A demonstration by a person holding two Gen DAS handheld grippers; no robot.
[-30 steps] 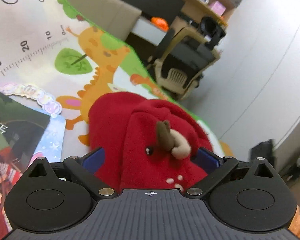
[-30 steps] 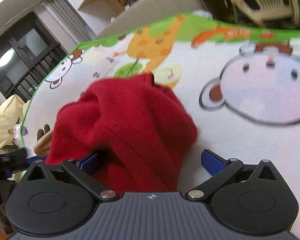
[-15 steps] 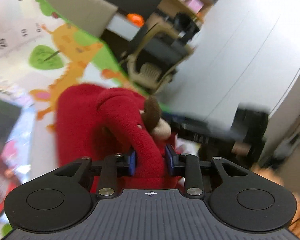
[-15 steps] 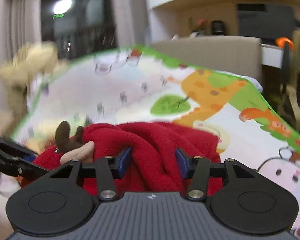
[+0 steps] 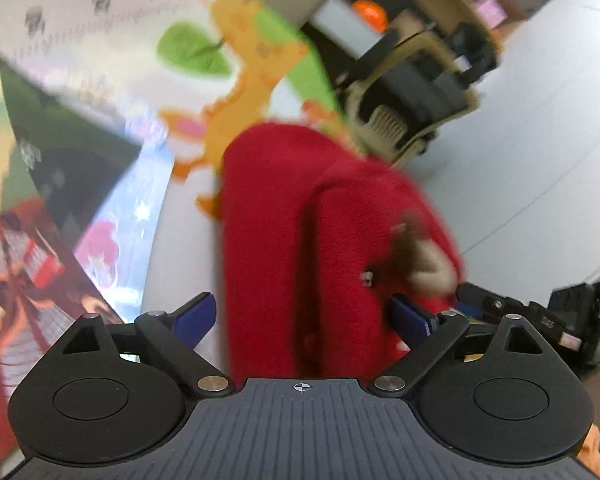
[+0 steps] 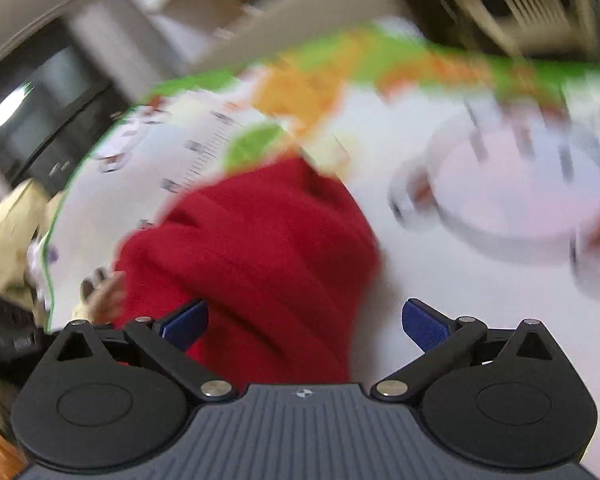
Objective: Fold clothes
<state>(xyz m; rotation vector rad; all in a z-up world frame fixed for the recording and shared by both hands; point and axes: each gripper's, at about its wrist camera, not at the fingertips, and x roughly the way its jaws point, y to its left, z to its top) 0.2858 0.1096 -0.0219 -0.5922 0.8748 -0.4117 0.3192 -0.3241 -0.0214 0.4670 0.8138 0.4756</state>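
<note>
- Where my left gripper (image 5: 302,316) points, the red fleece (image 5: 300,220) stands bunched straight ahead between my two fingers, rising away from me over the mat (image 5: 112,20).
- My left fingers are spread wide; the left pad (image 5: 194,314) is clear of the cloth, the right pad (image 5: 410,318) sits just at its edge, and neither pinches it.
- A brown-and-cream antler trim (image 5: 420,256) hangs on the fleece's right side, just above my right pad; it is blurred.
- From my right gripper (image 6: 304,322), the fleece (image 6: 252,256) lies ahead and to the left, a rounded heap on the mat (image 6: 440,280).
- My right fingers are wide apart too: the left pad (image 6: 184,320) touches the heap's near edge, the right pad (image 6: 426,324) is over bare mat, well apart from the cloth.
- Beyond my left gripper's right finger I see the other gripper's black body (image 5: 540,316).
- Past the mat's far green edge stands a beige chair (image 5: 404,92), ahead and to the right of my left gripper.
- Both views are motion-blurred.
</note>
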